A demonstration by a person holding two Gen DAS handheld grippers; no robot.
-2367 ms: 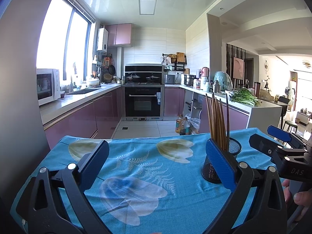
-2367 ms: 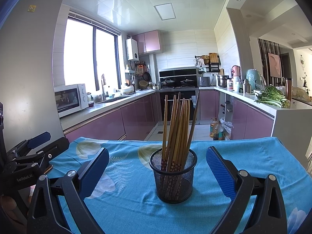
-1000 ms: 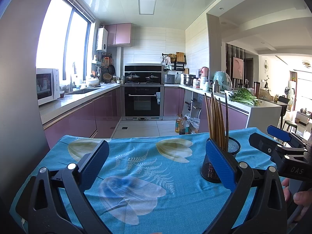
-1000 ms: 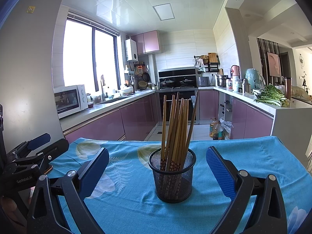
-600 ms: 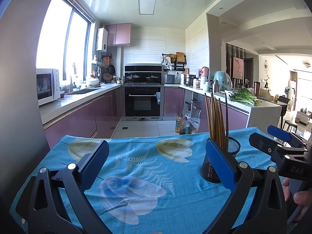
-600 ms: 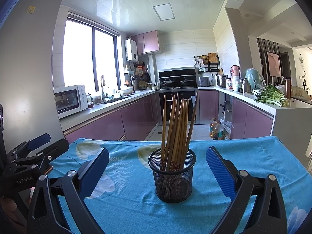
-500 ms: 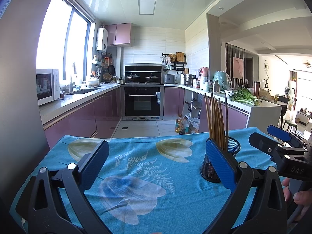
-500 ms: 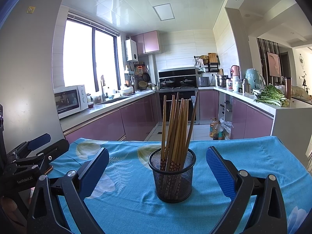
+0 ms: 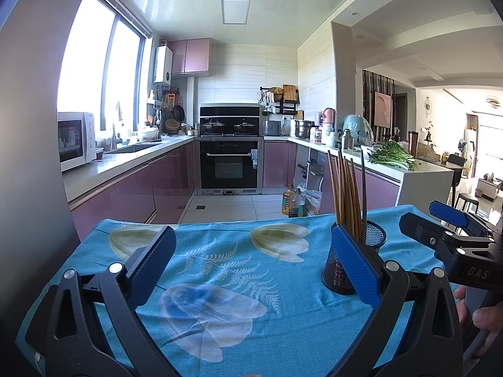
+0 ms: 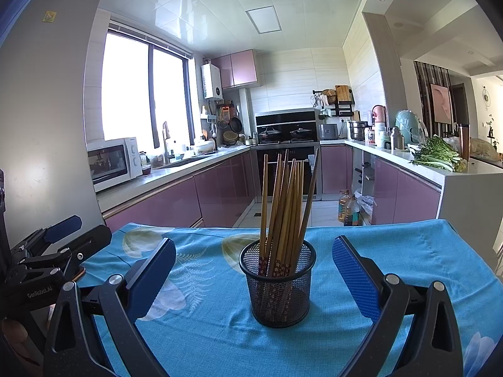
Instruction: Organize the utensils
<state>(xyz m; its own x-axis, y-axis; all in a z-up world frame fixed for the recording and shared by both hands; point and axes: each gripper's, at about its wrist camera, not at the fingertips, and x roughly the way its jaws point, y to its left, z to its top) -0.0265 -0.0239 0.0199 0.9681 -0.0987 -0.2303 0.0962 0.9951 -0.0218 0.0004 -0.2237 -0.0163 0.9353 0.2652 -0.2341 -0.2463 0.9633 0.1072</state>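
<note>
Directly ahead of the right tongs (image 10: 254, 278), both tongs spread wide and empty, the mesh holder (image 10: 278, 286) of chopsticks (image 10: 284, 207) stands upright on the bench (image 10: 408, 251); approach step, next closing on a chopstick; left tongs (image 9: 251, 270) idle leftward

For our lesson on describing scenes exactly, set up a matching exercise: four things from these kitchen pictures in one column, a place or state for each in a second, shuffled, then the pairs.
Things
1. chopsticks
2. right claw
3. microwave
4. greens

Places or states
A. on the counter by the window
B. open, either side of the mesh cup
C. on the end of the white counter
D. standing upright in the cup

Pairs: 1-D, 2-B, 3-A, 4-C
</note>
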